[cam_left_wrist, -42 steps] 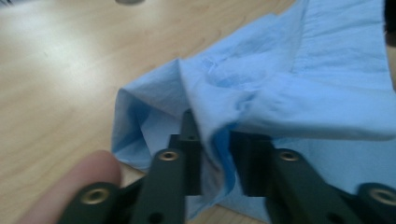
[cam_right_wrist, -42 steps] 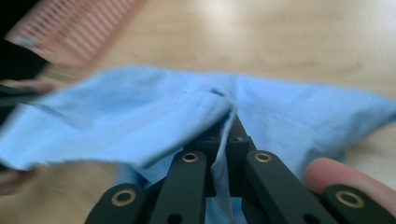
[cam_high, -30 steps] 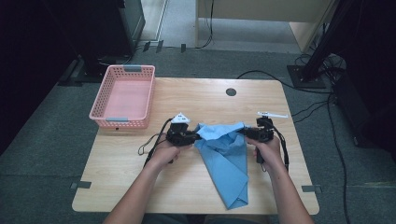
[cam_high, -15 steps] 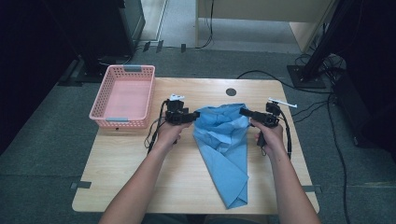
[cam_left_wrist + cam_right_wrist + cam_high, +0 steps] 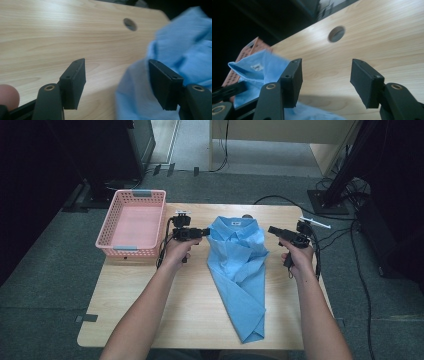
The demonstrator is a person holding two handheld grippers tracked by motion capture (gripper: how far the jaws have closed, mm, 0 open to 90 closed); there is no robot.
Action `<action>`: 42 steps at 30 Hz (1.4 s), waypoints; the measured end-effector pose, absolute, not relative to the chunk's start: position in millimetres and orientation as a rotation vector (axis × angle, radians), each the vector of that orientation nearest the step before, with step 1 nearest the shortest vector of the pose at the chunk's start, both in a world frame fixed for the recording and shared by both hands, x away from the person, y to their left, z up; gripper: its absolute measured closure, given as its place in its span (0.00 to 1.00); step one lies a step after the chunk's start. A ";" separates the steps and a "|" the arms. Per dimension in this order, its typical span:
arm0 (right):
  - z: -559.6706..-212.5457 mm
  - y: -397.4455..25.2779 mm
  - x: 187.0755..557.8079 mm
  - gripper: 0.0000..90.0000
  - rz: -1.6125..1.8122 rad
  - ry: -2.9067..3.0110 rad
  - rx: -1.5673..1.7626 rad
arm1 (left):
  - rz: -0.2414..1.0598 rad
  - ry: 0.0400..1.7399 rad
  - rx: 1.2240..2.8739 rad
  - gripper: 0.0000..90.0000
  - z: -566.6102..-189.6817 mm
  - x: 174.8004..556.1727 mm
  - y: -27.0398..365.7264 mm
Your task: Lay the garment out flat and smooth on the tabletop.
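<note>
Both tongs let go, drawn apart | shirt (image 5: 239,265) flat on table (image 5: 150,310) | jaws gaping

A pink basket (image 5: 131,222) sits at the wooden table's (image 5: 190,310) left edge, apparently empty, with black cables (image 5: 345,240) trailing on the floor.

Blue shirt (image 5: 239,270) on table (image 5: 150,320), tongs (image 5: 206,233) (image 5: 270,229) flanking collar, pink basket (image 5: 131,223) left

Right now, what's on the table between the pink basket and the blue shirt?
In the high view, the left gripper and its hand sit between the pink basket and the blue shirt.
</note>
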State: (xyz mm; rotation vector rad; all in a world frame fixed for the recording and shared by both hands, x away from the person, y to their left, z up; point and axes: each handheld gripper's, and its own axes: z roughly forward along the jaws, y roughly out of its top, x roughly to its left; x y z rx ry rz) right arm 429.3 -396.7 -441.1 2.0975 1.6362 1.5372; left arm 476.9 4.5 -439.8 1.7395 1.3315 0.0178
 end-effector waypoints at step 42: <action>-500.5 -312.7 385.9 0.50 1.006 1.979 1.725 | 0.113 1.138 2.127 0.35 -494.1 415.5 -71.3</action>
